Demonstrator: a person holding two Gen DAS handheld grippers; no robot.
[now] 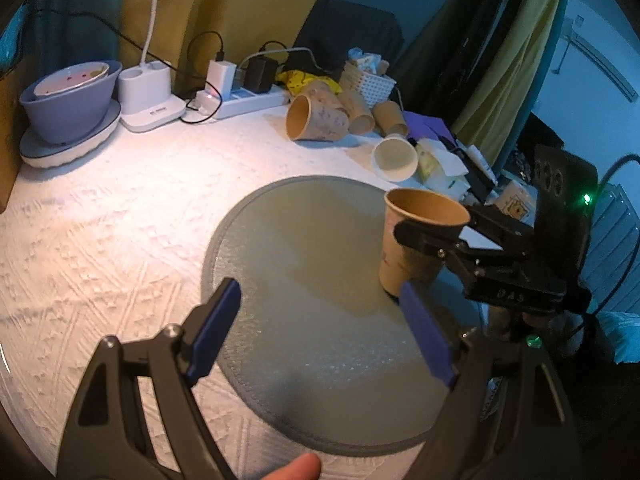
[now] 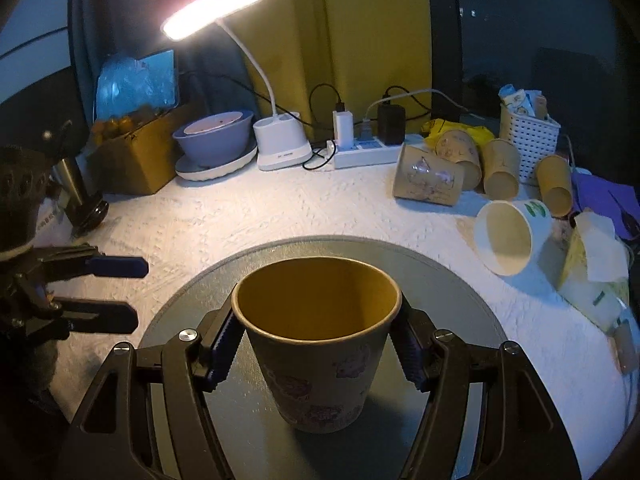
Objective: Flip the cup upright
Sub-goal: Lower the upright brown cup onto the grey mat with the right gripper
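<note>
A brown paper cup [image 2: 320, 364] with faint cartoon prints stands upright, mouth up, on a round grey mat [image 2: 452, 280]. My right gripper [image 2: 316, 340] is shut on the cup, its blue pads pressing both sides just under the rim. In the left wrist view the same cup [image 1: 416, 236] stands at the mat's [image 1: 304, 264] right edge with the right gripper's [image 1: 430, 236] black fingers around it. My left gripper [image 1: 320, 328] is open and empty, low over the mat, left of the cup. It shows in the right wrist view [image 2: 120, 292] at the left, apart from the cup.
Several paper cups lie on their sides at the back right [image 2: 432, 178], with a white cup [image 2: 512, 236], a white basket [image 2: 528, 140] and tissue packs. A lit desk lamp [image 2: 280, 140], a power strip [image 2: 368, 152] and stacked bowls [image 2: 216, 140] line the back edge.
</note>
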